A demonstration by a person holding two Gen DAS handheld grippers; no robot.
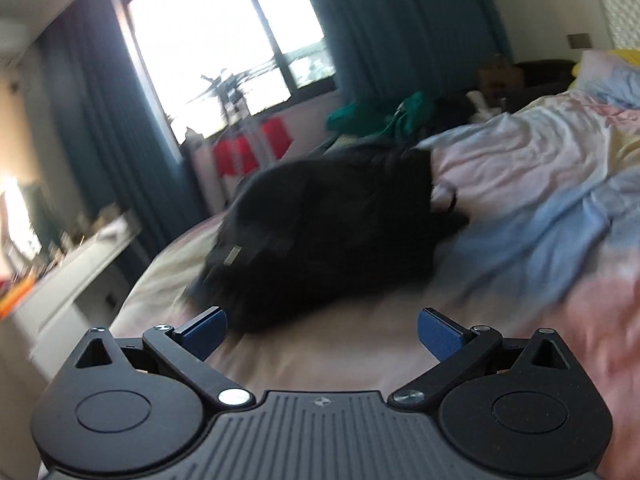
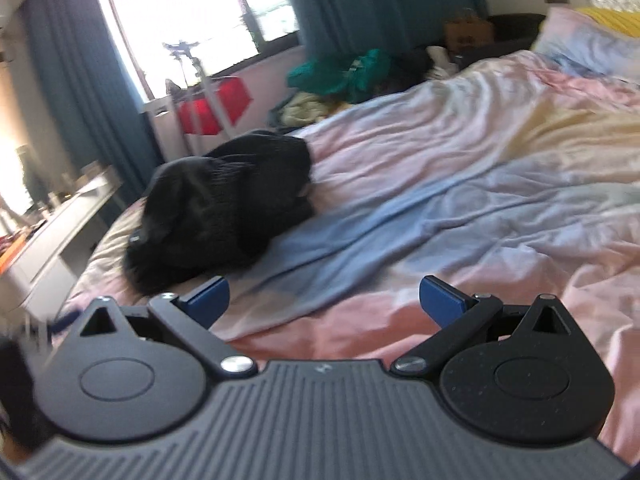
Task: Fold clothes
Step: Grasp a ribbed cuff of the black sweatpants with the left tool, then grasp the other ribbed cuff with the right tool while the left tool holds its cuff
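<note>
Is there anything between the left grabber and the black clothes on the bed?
No, just bare bedsheet. In the left wrist view, the open left gripper sits apart from the black garment, with only sheet between them.

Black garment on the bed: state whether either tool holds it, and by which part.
Nothing is held. The left tool and right tool are both open and empty, short of the black garment lying bunched on the bed.
</note>
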